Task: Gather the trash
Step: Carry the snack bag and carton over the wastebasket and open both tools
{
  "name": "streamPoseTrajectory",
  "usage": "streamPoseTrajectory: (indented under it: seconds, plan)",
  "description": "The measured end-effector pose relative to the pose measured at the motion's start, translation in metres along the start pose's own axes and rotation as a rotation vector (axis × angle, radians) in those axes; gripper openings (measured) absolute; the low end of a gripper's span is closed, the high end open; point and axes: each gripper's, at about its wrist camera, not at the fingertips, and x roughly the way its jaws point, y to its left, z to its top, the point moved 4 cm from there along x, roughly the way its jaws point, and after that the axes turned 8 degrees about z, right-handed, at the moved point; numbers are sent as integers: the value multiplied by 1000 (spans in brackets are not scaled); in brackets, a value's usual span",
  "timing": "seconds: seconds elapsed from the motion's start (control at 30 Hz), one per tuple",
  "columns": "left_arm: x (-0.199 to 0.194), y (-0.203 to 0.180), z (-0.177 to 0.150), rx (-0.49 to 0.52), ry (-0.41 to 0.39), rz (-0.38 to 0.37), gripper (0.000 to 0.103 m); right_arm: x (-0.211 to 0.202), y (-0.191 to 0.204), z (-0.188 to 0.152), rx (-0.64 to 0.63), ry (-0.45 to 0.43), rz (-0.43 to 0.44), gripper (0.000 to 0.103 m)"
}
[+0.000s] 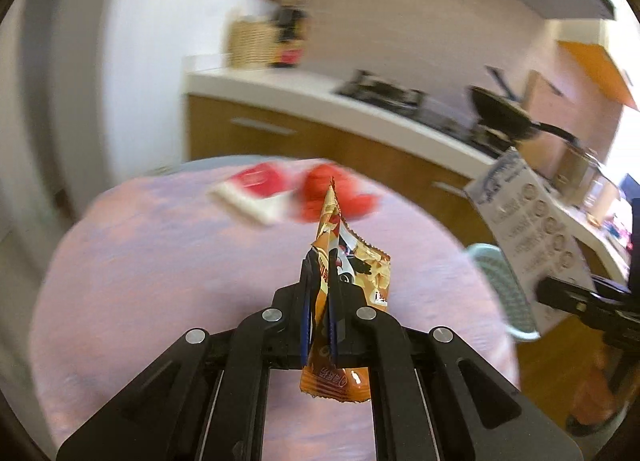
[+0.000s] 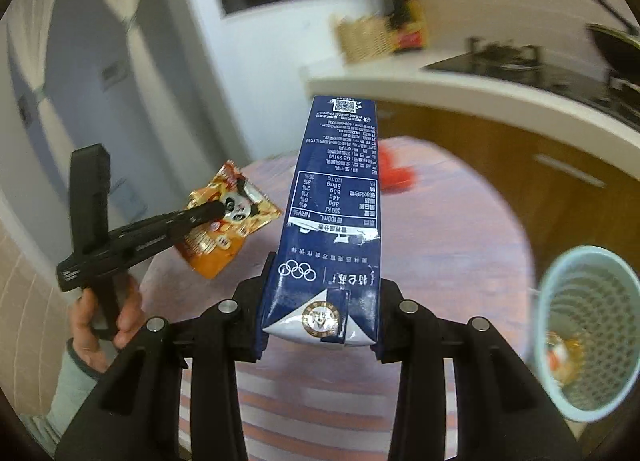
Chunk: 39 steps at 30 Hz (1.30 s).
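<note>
Left gripper: orange snack wrapper clamped, held above pink table. Right gripper: blue milk carton clamped, left of mesh bin. Red trash lies far.

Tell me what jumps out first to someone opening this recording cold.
Both tools are loaded: the right tool is shut on a tall dark-blue milk carton, and the left tool pinches a crinkled orange snack wrapper above the round pink-clothed table. At the table's right edge stands a pale-blue mesh waste basket, with a wrapper already inside.
</note>
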Motion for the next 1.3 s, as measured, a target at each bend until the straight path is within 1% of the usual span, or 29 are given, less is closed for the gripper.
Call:
streamPoseTrajectory:
  seconds: [0.1,0.2,0.33,0.4,0.43,0.47,0.5,0.53,0.6,0.63,0.7,0.73,0.8,0.87,0.97,1.0,1.03,1.07,1.13,1.17,1.23,1.3]
  plan:
    - [8,-52,12,71,3,-69,5,-31,-37,-1,63,-54,-47,35]
    - [18,-105,21,146,5,-120,5,-60,-77,-3,130,-105,-102,35]
    - [34,-163,27,226,30,-187,5,-87,-132,-17,244,-138,-184,35]
    - [45,-194,27,265,44,-218,5,-93,-157,-25,294,-139,-223,35]
    - [49,-206,26,279,50,-232,5,-95,-171,-32,330,-133,-223,35]
    - [57,-222,26,292,63,-258,5,-96,-182,-38,362,-127,-194,35]
    - [62,-231,26,293,75,-280,5,-97,-196,-47,418,-122,-149,35]
    - [68,-238,26,292,89,-299,5,-97,-208,-53,460,-121,-148,35]
    - [85,-261,24,298,130,-338,5,-97,-226,-63,500,-109,-205,35]
    - [93,-271,22,311,141,-337,5,-97,-236,-68,519,-101,-235,35]
    - [107,-287,16,329,166,-337,5,-96,-250,-78,544,-83,-289,35]
    - [114,-295,13,338,186,-343,5,-97,-259,-83,550,-68,-332,35]
    - [127,-309,4,370,229,-362,5,-94,-268,-92,555,-35,-386,35]
    - [139,-320,-4,398,249,-352,5,-91,-276,-99,562,-9,-416,35]
    - [154,-334,-12,422,280,-345,5,-88,-283,-100,563,-1,-437,36]
    - [157,-337,-14,428,284,-343,5,-88,-285,-100,560,-2,-457,36]
    - [161,-340,-15,431,292,-346,6,-87,-286,-100,561,2,-475,39]
    - [163,-343,-15,431,296,-349,6,-86,-283,-100,567,5,-482,53]
    - [164,-346,-16,438,301,-348,7,-86,-283,-102,579,-8,-486,63]
    - [166,-349,-16,448,299,-340,7,-88,-290,-104,584,-12,-487,65]
    - [171,-356,-17,458,295,-329,8,-95,-291,-109,589,-28,-485,65]
    - [176,-360,-17,455,302,-324,11,-103,-293,-112,597,-38,-486,65]
